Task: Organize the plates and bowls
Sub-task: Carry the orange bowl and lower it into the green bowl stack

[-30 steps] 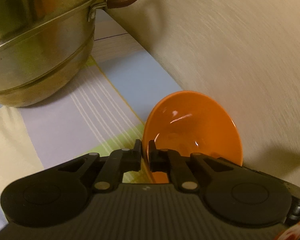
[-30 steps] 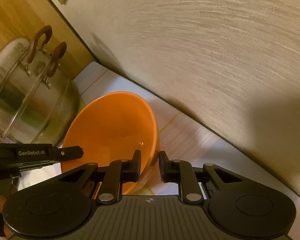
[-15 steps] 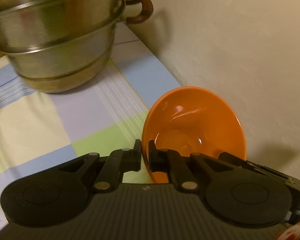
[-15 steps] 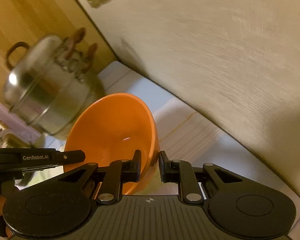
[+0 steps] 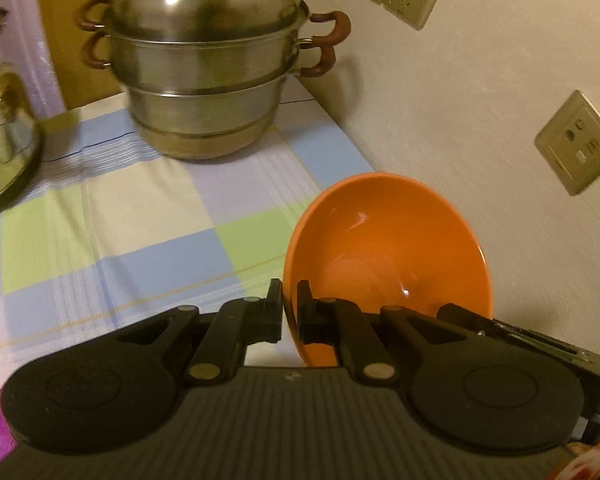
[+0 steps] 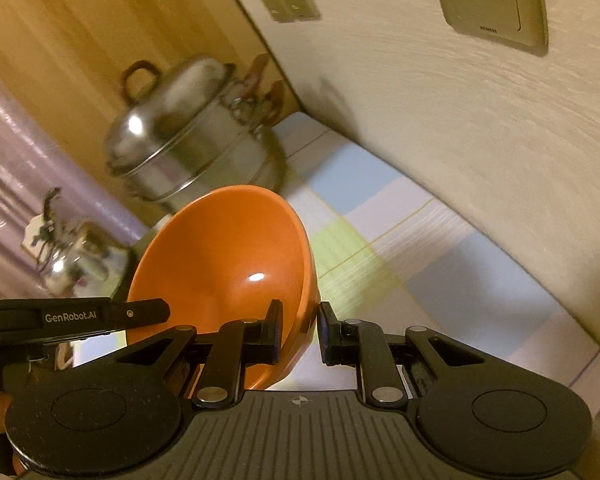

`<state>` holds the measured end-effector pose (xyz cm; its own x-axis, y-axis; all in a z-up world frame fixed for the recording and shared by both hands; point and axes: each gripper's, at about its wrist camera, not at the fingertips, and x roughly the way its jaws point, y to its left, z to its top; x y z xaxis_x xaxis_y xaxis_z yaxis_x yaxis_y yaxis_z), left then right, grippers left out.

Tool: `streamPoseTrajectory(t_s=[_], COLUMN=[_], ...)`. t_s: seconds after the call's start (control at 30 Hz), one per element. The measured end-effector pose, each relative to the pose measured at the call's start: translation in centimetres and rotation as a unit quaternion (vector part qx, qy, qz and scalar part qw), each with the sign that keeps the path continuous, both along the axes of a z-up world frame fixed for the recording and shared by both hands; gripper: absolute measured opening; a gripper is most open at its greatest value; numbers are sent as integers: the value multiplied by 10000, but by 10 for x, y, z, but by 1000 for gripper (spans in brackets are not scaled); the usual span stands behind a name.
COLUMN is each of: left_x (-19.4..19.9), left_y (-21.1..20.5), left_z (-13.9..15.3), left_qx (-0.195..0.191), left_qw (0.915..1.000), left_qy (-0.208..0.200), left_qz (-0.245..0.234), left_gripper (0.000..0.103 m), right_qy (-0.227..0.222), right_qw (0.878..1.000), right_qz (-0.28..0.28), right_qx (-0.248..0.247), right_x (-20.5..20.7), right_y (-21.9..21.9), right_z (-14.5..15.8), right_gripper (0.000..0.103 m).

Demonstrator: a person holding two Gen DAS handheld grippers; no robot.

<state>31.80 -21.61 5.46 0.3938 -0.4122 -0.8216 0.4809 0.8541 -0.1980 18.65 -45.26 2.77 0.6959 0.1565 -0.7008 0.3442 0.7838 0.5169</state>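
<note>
A: While both grippers pinch their rims, each orange bowl (image 5: 388,248) (image 6: 224,264) hangs tilted above the checked cloth (image 5: 148,216).

B: The carrier should probably level them, clear of the steamer pot (image 5: 208,60).

The bowl (image 5: 388,248) is plain bright orange, glossy, with no pattern. The tongs of the left gripper (image 5: 289,312) and of the right gripper (image 6: 299,332) are matte black, and the bodies behind them are dark grey with fine ribs. The tablecloth (image 5: 140,232) on the table has a check of pale blue, light green, cream and lilac, with thin yellow lines. The steamer pot (image 5: 208,60) is shiny silver steel with reddish-brown handles. The wall (image 5: 480,100) is off-white, its sockets (image 5: 576,142) beige. The kettle (image 6: 66,260) is silver.
</note>
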Motion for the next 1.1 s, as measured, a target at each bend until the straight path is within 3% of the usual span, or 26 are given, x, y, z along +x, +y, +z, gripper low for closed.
streamPoseTrajectory(t_s=[0.23,0.57,0.77,1.1], left_x=[-41,-74,-83,-81], left_y=[38,77,99,118], left_z=[11,9,-5,-44], left_qx=[-26,-7,23,86], left_qw=[9997,9990,9980,9952], left_qy=[-12,0,158,513], left_qz=[229,457,612,827], left_gripper=[5,6,6,6], right_qy=[-98,-58,43,446], right_qw=[9997,9985,9970,9935], right_qz=[228,536,764,1045], right_qx=[-9,-56,-110,-25], right_x=[-29,-46,-49,-42], right_y=[26,59,76,94], right_z=[21,28,21,-16], right_gripper=[18,18,18,18])
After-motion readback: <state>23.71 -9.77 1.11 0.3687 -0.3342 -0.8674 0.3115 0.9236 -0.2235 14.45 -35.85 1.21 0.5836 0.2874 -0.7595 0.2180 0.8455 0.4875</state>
